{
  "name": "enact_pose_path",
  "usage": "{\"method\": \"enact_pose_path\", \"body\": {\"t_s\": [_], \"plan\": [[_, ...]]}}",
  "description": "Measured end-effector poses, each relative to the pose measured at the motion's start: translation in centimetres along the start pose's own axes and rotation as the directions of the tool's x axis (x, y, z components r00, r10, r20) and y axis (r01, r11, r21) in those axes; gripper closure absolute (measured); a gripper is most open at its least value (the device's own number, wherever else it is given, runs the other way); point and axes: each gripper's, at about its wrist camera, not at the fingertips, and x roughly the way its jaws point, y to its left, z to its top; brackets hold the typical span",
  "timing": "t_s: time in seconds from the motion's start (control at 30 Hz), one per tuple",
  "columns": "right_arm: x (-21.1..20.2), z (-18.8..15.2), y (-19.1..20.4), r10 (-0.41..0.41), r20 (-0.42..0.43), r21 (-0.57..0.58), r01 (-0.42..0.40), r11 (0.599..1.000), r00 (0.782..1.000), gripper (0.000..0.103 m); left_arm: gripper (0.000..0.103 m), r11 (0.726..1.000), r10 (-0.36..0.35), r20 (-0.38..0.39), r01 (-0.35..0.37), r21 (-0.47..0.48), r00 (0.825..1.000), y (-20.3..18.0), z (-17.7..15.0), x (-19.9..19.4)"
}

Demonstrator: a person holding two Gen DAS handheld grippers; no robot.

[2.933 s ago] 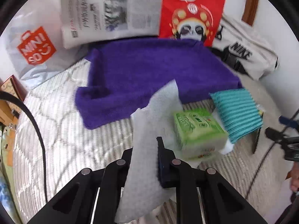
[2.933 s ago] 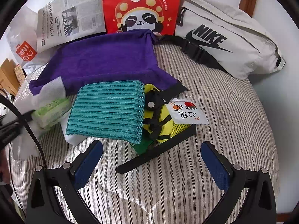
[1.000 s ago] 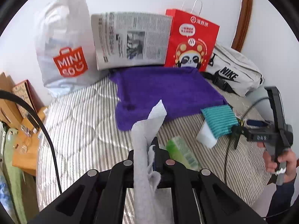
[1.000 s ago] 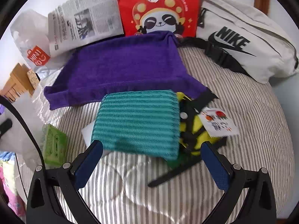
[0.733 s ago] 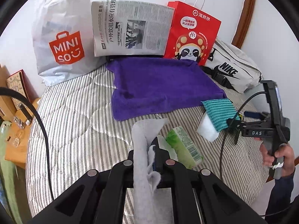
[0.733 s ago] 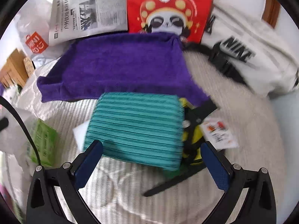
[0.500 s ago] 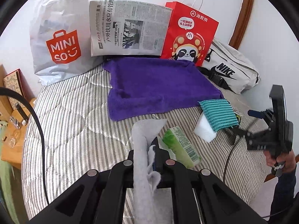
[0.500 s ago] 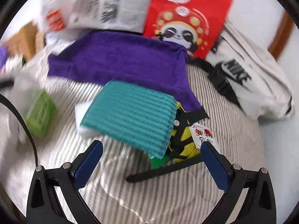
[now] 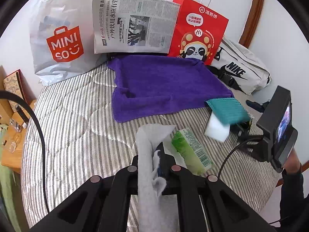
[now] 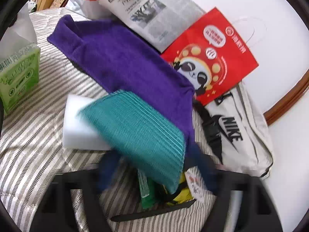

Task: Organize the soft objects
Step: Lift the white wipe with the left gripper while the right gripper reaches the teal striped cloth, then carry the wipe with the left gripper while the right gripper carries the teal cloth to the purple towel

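Two grippers work: the left gripper (image 9: 154, 160) pinches a white tissue (image 9: 148, 145); the right gripper (image 10: 154, 172) is closing around the teal cloth's (image 10: 139, 131) near edge on the bed (image 10: 29, 145). Better to catch only cloth, sparing the sponge (image 10: 77, 119) underneath.

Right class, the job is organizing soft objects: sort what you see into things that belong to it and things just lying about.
Belongs to the job:
white tissue sheet in the left gripper
green tissue pack
teal cloth
white sponge block
purple towel

Just lying about:
newspaper
red panda bag
Miniso bag
Nike pouch
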Motion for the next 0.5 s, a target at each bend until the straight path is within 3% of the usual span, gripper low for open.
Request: {"method": "enact_pose_path", "body": {"t_s": [0.13, 0.27, 0.4, 0.5], "plan": [[-0.9, 0.2, -1.1, 0.035, 0.016, 0.032, -0.035, 0.999, 0.999, 0.068, 0.096, 1.000, -0.005, -0.002, 0.005, 0.002, 1.000, -0.1, -0.1, 0.1], [-3.0, 0.4, -3.2, 0.151, 0.047, 0.143, -0.156, 0.977, 0.987, 0.079, 0.096, 1.000, -0.007, -0.004, 0.008, 0.005, 1.000, -0.2, -0.1, 0.2], [-4.5, 0.3, -4.9, 0.312, 0.068, 0.253, -0.319, 0.913, 0.948, 0.084, 0.096, 1.000, -0.021, 0.001, 0.021, 0.001, 1.000, -0.2, -0.2, 0.1], [-4.9, 0.4, -5.2, 0.378, 0.066, 0.301, -0.380, 0.875, 0.923, 0.084, 0.096, 1.000, -0.027, 0.004, 0.027, -0.001, 1.000, -0.3, -0.3, 0.0]]}}
